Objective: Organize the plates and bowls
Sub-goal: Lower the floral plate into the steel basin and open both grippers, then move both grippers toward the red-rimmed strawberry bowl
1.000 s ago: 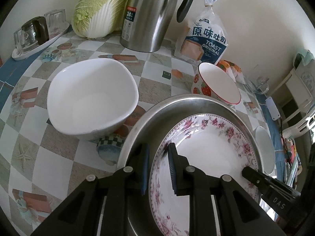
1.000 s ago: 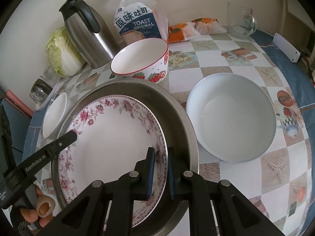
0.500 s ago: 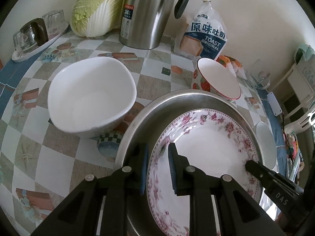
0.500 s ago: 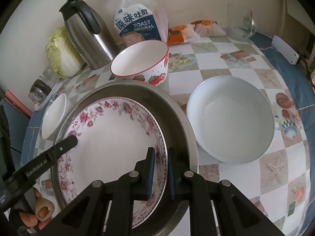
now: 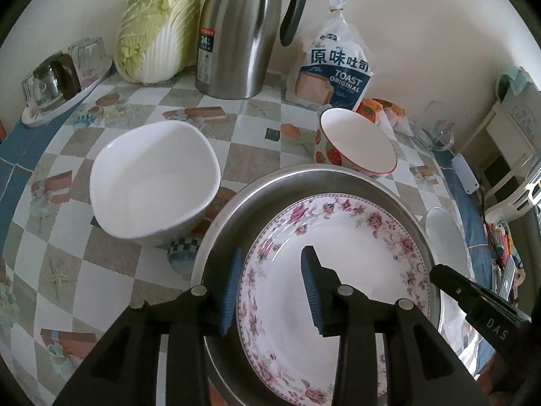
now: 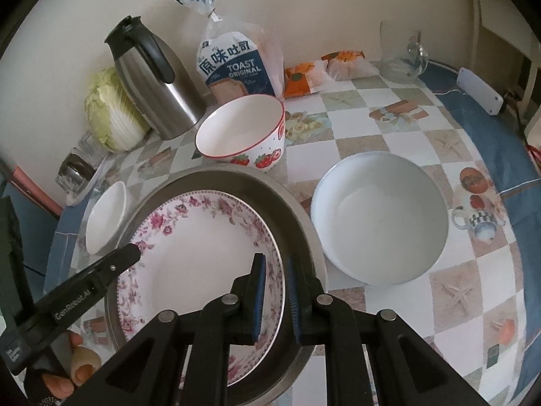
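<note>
- A flowered plate (image 5: 338, 270) lies inside a wide steel pan (image 5: 277, 182) in the middle of the checked tablecloth (image 5: 111, 270).
- The left gripper (image 5: 270, 284) straddles the plate's near-left rim, one blue pad outside the rim and the other over the white of the plate. Its jaws are opening, and the pads stand clear of the rim on both sides.
- The right gripper (image 6: 275, 299) is clenched on the opposite edge of the same plate; the flowered rim runs up between its two blue pads, with the pan's wall just beside the outer one.
- Each gripper's black finger shows at the edge of the other's view, so they sit on opposite sides of the plate.
- A large white bowl (image 6: 378, 223) rests on the cloth just beside the pan, on the right gripper's side.
- A strawberry bowl (image 6: 243, 132) with a red rim stands just behind the pan, close to its far edge.
- A small white dish (image 6: 104, 223) sits on the cloth by the pan, on the left gripper's side.
- Along the wall stand a steel jug (image 5: 240, 34), a cabbage (image 5: 155, 23) and a bag of toast (image 5: 334, 71).
- Some fingers (image 6: 81, 362) of the person show at the lower left of the right view.
</note>
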`<state>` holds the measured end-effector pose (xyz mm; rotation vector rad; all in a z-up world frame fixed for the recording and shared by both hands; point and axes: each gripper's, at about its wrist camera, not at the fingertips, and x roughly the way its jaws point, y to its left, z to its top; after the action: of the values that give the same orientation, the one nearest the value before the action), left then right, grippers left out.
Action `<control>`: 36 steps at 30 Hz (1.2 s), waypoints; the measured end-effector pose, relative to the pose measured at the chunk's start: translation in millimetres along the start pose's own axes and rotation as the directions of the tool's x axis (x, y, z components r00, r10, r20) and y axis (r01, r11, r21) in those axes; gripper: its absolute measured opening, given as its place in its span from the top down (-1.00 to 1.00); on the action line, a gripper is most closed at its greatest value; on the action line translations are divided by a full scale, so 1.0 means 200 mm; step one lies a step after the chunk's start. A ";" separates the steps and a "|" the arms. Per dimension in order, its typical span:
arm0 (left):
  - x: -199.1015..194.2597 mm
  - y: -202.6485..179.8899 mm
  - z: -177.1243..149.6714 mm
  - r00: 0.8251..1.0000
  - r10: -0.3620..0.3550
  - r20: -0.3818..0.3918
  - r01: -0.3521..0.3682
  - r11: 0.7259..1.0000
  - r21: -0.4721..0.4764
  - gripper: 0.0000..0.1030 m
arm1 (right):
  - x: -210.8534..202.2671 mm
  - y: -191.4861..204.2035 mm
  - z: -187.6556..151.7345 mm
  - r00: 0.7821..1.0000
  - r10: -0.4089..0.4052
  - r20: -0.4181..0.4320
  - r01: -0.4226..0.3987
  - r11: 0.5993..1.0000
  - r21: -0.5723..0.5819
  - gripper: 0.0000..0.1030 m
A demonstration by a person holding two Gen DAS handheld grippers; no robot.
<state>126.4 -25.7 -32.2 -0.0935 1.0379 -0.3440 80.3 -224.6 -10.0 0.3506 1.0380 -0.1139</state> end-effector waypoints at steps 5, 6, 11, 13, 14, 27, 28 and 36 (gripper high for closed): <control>-0.05 -0.06 0.00 1.000 0.002 0.029 -0.003 0.999 0.049 -0.02 | -0.01 0.01 -0.01 1.000 -0.007 -0.008 0.007 1.000 -0.003 0.70; -0.06 -0.07 0.00 0.999 0.007 0.031 -0.009 0.999 0.053 -0.14 | -0.01 0.01 -0.01 1.000 -0.011 -0.009 0.011 1.000 -0.006 0.69; -0.08 -0.07 -0.01 0.998 0.042 0.035 -0.044 0.998 0.055 -0.32 | -0.03 0.02 -0.01 0.999 -0.039 -0.002 0.039 0.999 -0.019 0.39; -0.09 -0.06 -0.01 0.998 0.050 0.026 -0.051 0.998 0.041 -0.53 | -0.04 0.02 -0.01 0.999 -0.048 0.004 0.048 0.999 -0.026 0.17; -0.09 -0.06 -0.01 0.999 0.050 0.023 -0.050 0.998 0.037 -0.55 | -0.04 0.03 -0.01 0.998 -0.056 0.006 0.056 0.998 -0.033 0.09; -0.12 -0.02 -0.05 0.984 0.179 0.000 -0.179 0.984 0.009 -0.63 | -0.04 0.08 -0.03 0.997 -0.073 0.009 0.074 0.994 -0.079 -0.61; -0.12 -0.02 -0.04 0.983 0.182 0.001 -0.182 0.983 0.011 -0.63 | -0.04 0.08 -0.03 0.997 -0.072 0.010 0.073 0.994 -0.080 -0.65; -0.10 -0.01 -0.05 0.982 0.185 -0.026 -0.185 0.983 -0.003 -0.63 | -0.05 0.08 -0.03 0.998 -0.058 0.025 0.060 0.995 -0.081 -0.97</control>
<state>109.1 -20.1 -20.0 0.0031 1.0641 -0.1744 74.7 -208.6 -1.4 0.2439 1.0279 -0.1272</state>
